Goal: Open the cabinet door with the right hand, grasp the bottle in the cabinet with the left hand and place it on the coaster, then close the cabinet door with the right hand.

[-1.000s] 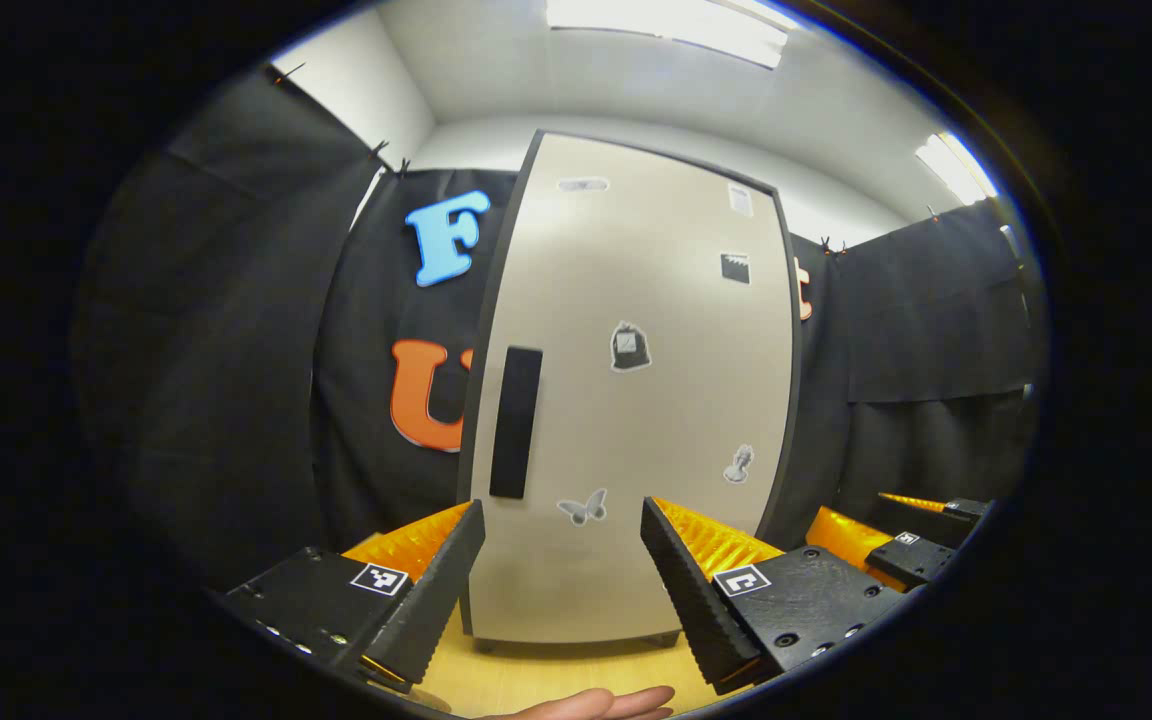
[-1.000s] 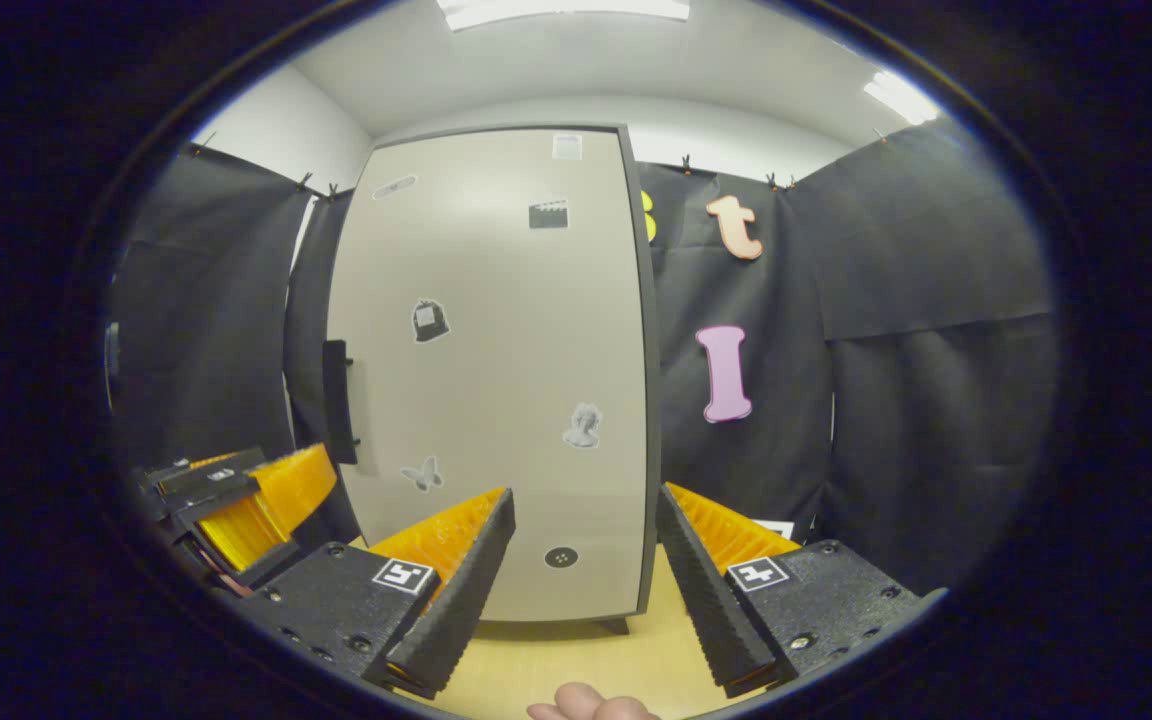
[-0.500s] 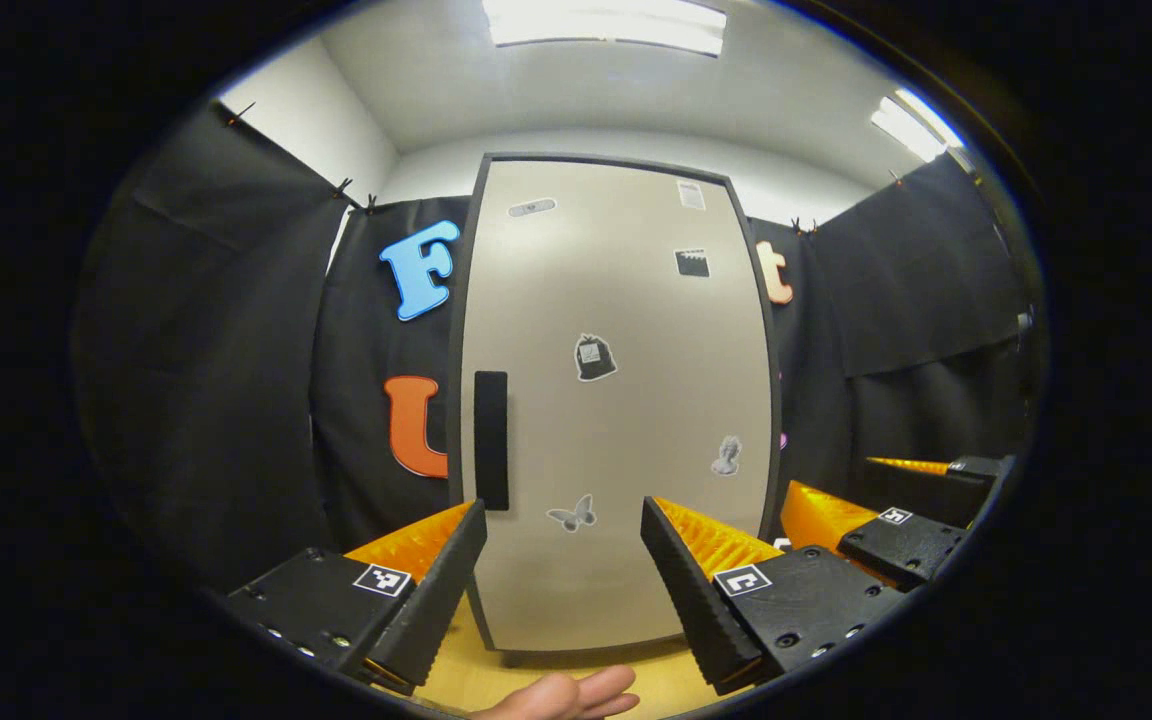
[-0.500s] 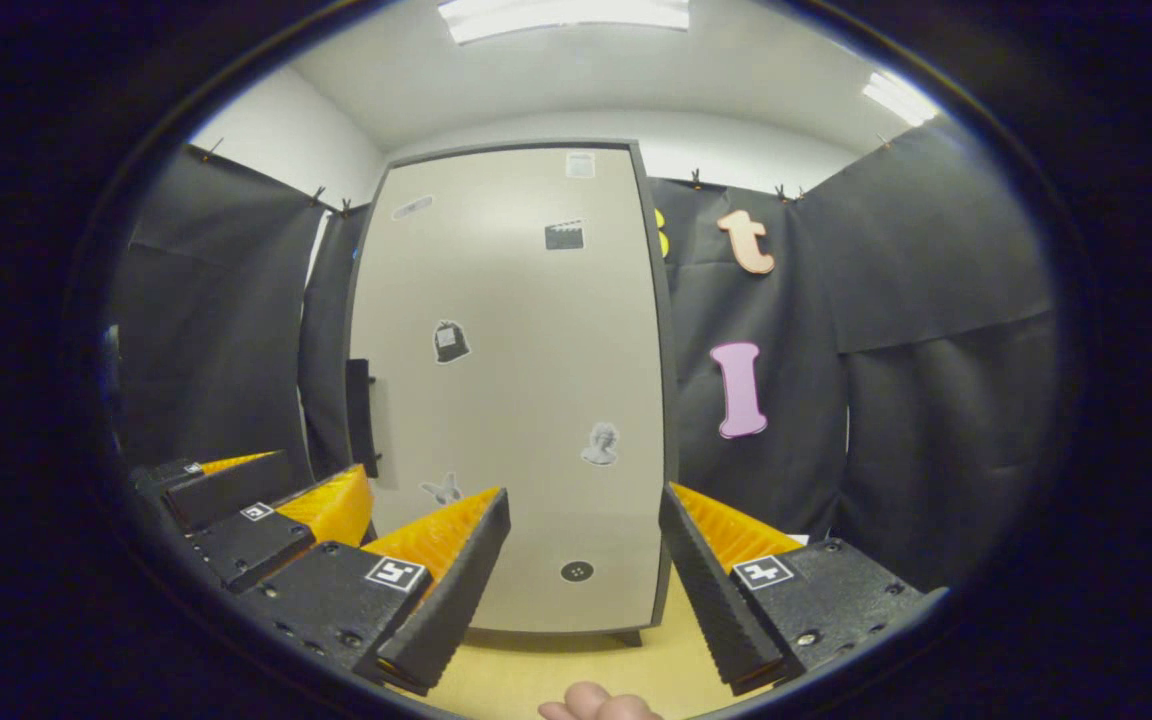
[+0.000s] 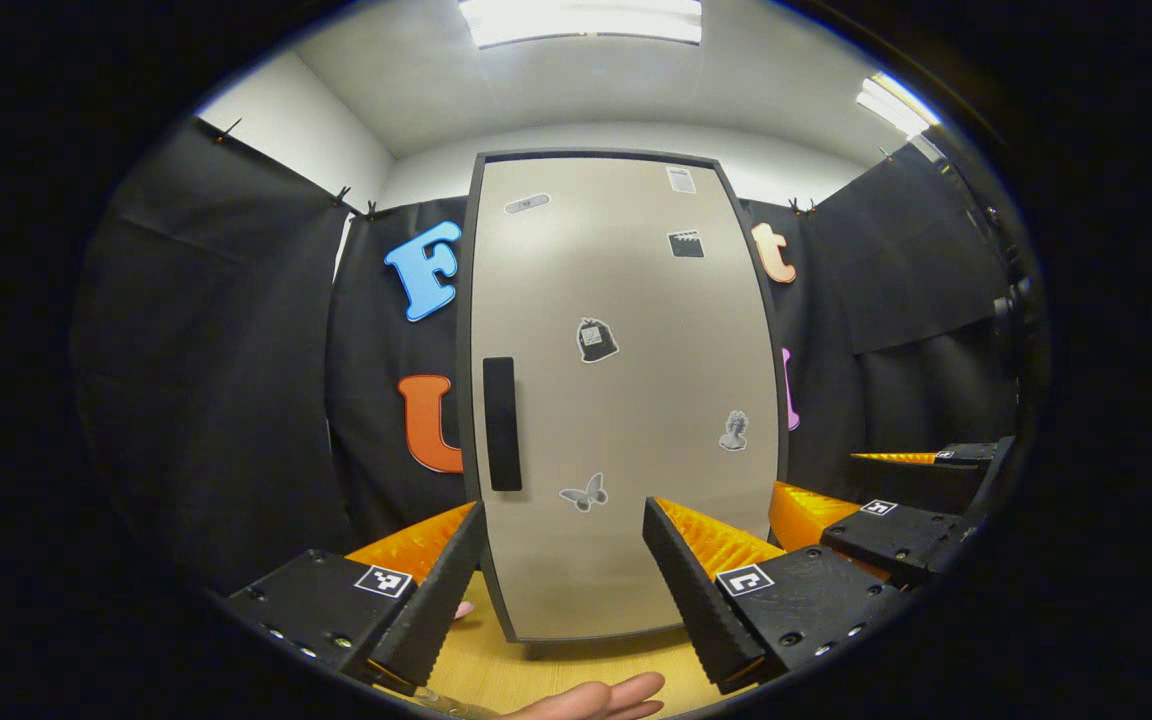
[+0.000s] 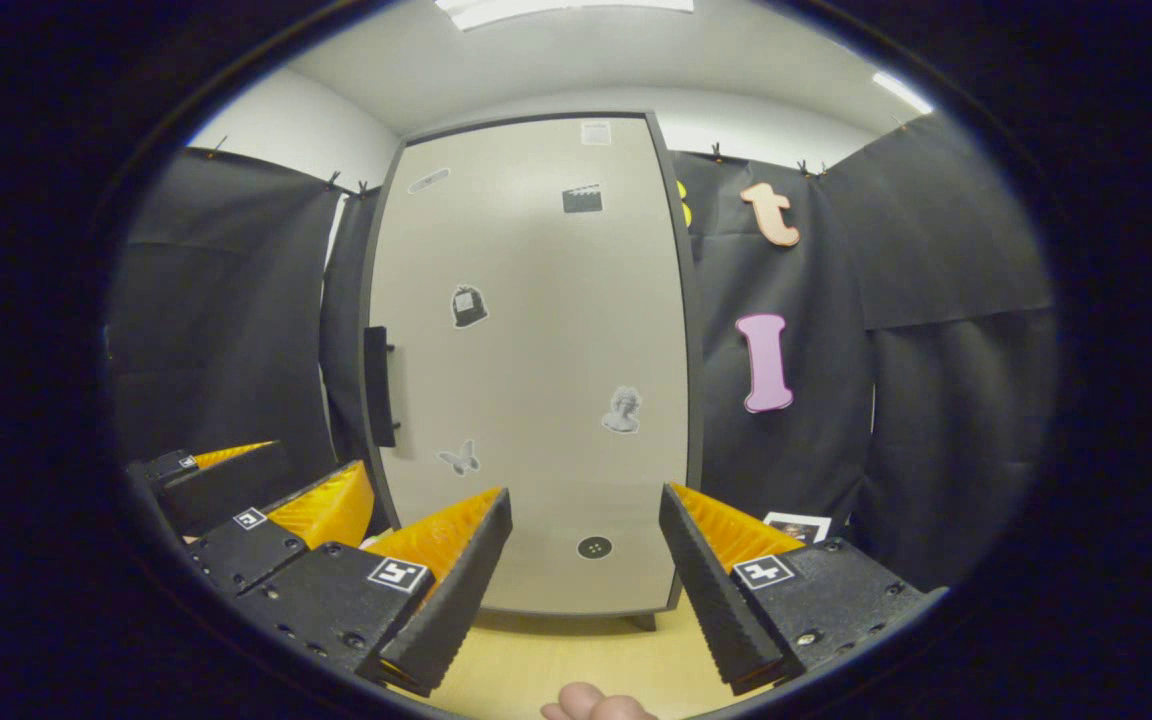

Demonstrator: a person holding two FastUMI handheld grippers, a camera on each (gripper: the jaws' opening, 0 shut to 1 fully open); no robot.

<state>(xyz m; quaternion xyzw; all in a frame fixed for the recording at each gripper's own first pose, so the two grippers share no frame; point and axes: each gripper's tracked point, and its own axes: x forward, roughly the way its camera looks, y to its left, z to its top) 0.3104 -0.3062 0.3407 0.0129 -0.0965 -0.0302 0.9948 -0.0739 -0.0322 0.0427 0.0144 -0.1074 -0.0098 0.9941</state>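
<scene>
One cabinet (image 5: 626,400) here, standing on the wooden counter (image 5: 536,670) straight ahead of both claws, door shut, one dark handle (image 5: 501,424) on its left edge. The left claw (image 5: 561,575) is wide open, holding nothing, well short of the door. Same for the right claw (image 6: 584,570): spread open, empty. Five little stickers on the door.

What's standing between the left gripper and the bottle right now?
The closed cabinet door stands in front of the left gripper, whose jaws are open. Its handle is untouched, and the right gripper is short of it.
</scene>
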